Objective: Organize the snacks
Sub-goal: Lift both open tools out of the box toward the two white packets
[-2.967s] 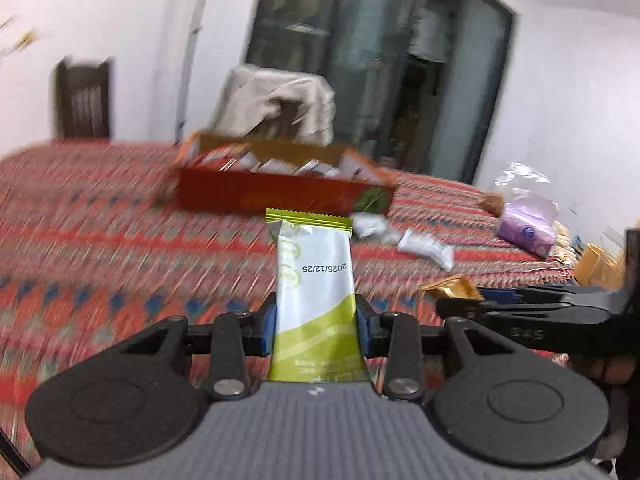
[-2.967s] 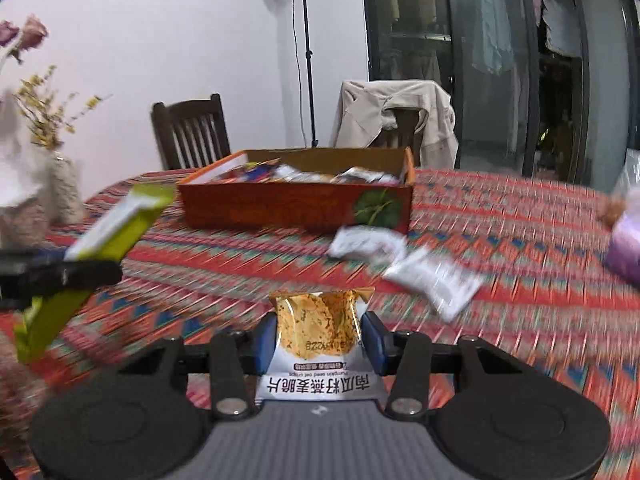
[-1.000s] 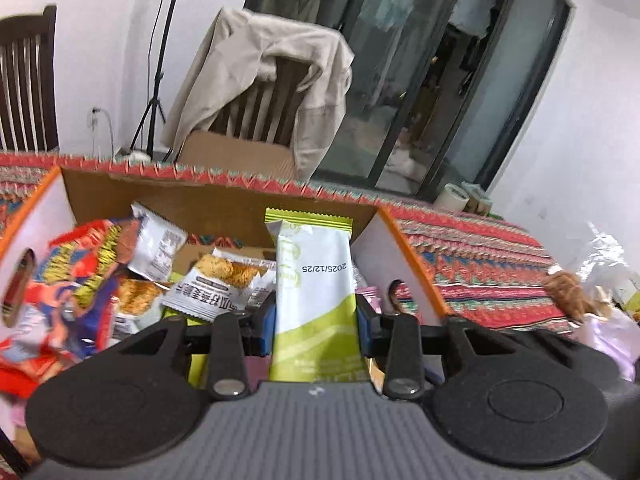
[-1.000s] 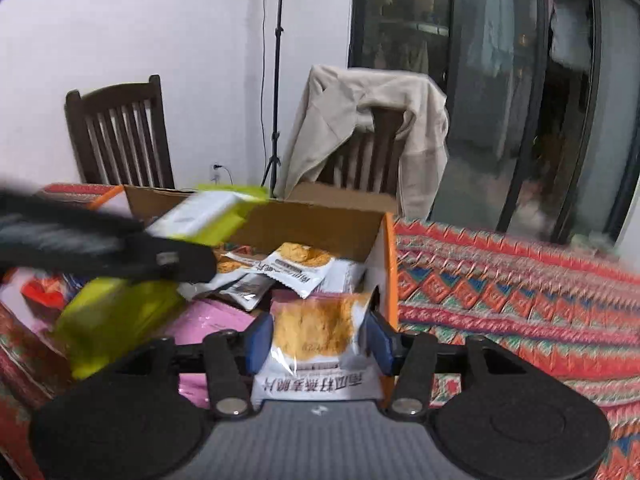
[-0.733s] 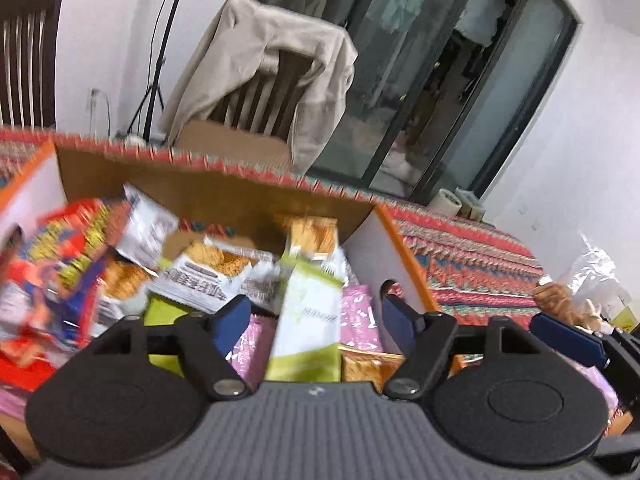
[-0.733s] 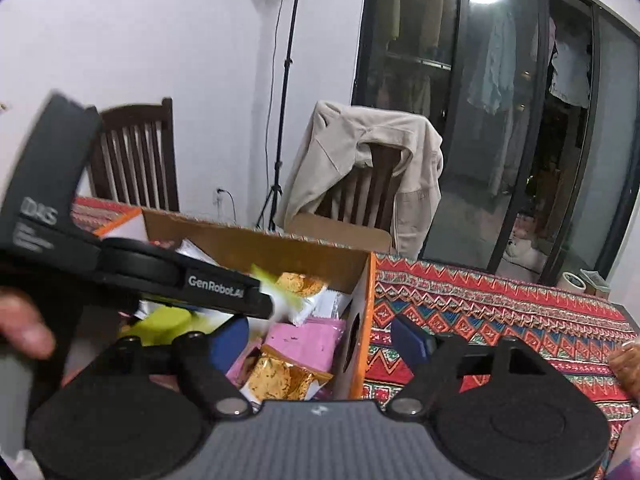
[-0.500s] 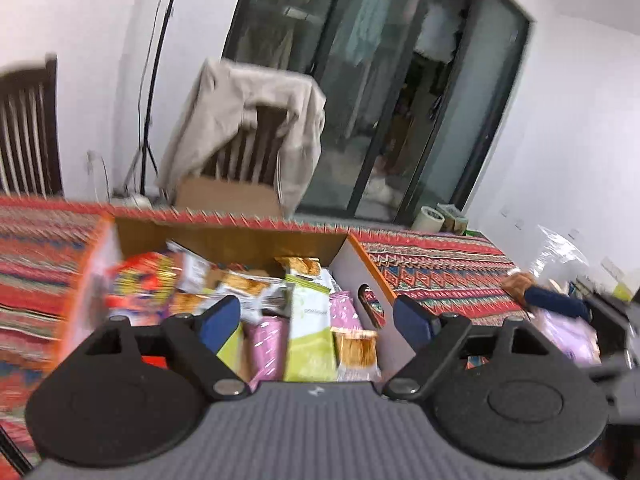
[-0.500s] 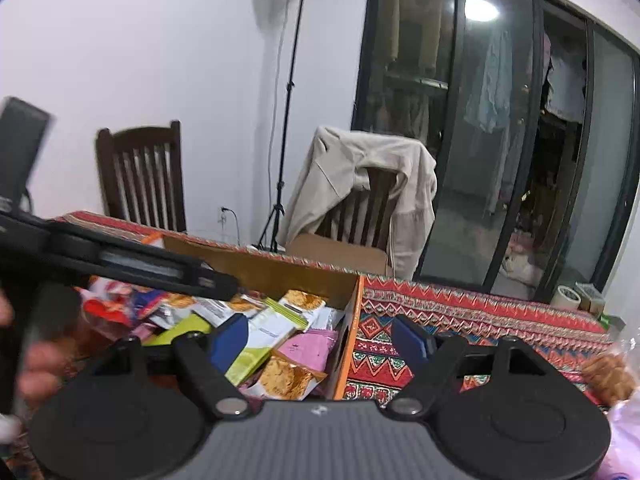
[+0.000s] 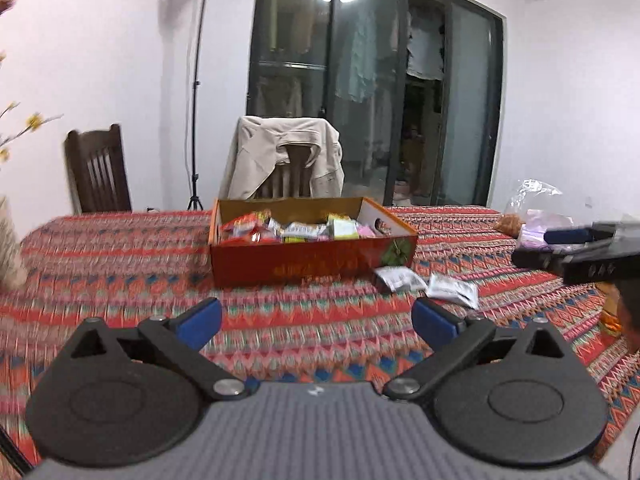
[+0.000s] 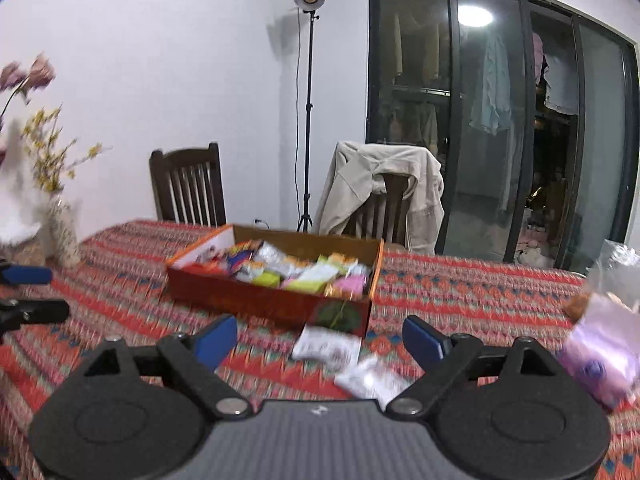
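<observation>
**Both packets dropped, tongs pulled back**

Left tongs (image 9: 316,322) and right tongs (image 10: 319,338), jaws just opened, hang empty. Next: close squarely across one white packet (image 10: 326,347) on the surface (image 9: 120,264), beside the snack box (image 9: 316,268).

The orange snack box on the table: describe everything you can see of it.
The orange snack box is a shallow, open-topped cardboard tray, orange-red outside with a green leaf print at one front corner and plain brown inside. An oval hand-hole cuts its right end wall. It sits flat on the patterned tablecloth, filled with mixed packets: red, white, yellow-green, pink. Two white packets lie on the cloth by its leaf corner; the nearer one may touch it. Neither tool touches it.
</observation>
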A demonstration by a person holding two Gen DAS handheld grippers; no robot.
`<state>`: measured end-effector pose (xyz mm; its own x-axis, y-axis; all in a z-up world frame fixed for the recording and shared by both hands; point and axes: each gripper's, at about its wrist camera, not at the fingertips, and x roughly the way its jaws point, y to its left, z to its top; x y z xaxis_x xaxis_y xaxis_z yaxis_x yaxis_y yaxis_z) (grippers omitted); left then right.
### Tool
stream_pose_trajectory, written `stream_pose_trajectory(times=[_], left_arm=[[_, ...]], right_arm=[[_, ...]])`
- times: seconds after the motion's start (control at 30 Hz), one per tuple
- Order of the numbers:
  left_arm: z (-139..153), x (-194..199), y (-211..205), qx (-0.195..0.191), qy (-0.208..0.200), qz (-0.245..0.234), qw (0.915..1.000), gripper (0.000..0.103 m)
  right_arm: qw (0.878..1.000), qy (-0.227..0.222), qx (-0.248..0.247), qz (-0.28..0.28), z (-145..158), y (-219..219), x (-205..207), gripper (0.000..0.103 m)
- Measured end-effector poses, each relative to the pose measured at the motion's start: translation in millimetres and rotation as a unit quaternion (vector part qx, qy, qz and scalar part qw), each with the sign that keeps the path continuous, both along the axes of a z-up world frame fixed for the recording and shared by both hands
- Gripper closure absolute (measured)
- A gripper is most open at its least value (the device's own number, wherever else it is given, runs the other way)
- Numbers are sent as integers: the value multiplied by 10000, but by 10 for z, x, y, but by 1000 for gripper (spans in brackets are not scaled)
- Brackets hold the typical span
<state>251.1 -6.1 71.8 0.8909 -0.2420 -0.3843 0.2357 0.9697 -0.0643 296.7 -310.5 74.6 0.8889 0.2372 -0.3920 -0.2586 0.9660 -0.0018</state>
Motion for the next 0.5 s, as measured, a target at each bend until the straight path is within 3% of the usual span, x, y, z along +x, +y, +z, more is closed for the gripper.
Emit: stream_pose_trajectory(times=[0.17, 0.3, 0.5], left_arm=[[-237, -363, -34, -234, 310, 167, 9991, 0], [-412, -490, -11, -143, 591, 231, 9979, 0], [-482, -524, 35, -145, 728, 380, 9965, 0]], right_arm=[[9994, 292, -136, 83, -422, 179, -447, 13], [9973, 685, -131, 241, -753, 266, -696, 13], [9952, 966, -85, 146, -969, 222, -823, 13]])
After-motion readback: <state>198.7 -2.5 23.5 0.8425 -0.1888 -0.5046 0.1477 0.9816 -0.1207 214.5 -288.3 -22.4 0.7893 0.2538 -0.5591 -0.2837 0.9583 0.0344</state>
